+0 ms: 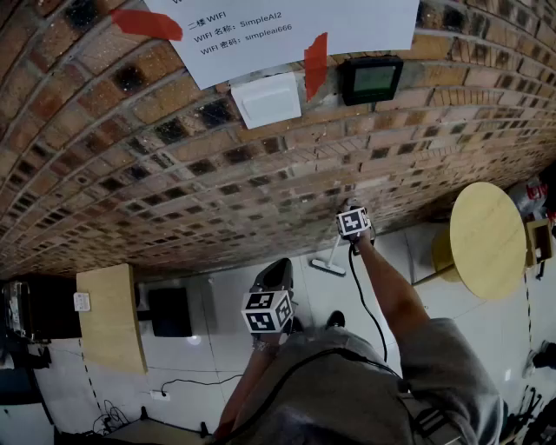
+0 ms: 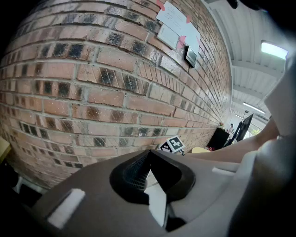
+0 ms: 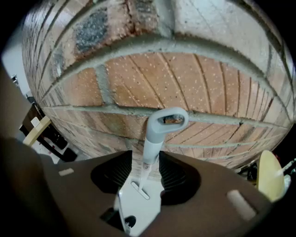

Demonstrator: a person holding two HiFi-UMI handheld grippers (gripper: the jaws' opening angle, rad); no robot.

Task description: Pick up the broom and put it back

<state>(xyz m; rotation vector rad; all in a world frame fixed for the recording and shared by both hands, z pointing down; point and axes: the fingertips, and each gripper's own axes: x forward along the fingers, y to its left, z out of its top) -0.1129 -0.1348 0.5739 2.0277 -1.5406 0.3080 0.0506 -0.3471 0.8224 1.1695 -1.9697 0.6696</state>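
The broom [image 3: 152, 141] stands upright against the brick wall [image 1: 174, 156], a pale grey handle with a loop at its top and its head [image 1: 328, 265] on the white floor. My right gripper [image 3: 146, 157] is tilted down over it. Its jaws stand open on either side of the handle, with a gap showing at the left pad. In the head view only its marker cube [image 1: 353, 222] shows, close to the wall. My left gripper [image 1: 274, 280] hangs lower left, away from the broom, jaws shut with nothing between them [image 2: 149, 155].
A round yellow table [image 1: 486, 239] stands at the right by the wall. A wooden board [image 1: 111, 317] and a black box [image 1: 169, 311] sit at the left. On the wall hang a paper notice [image 1: 287, 26], a white box [image 1: 268, 100] and a black screen [image 1: 371, 78].
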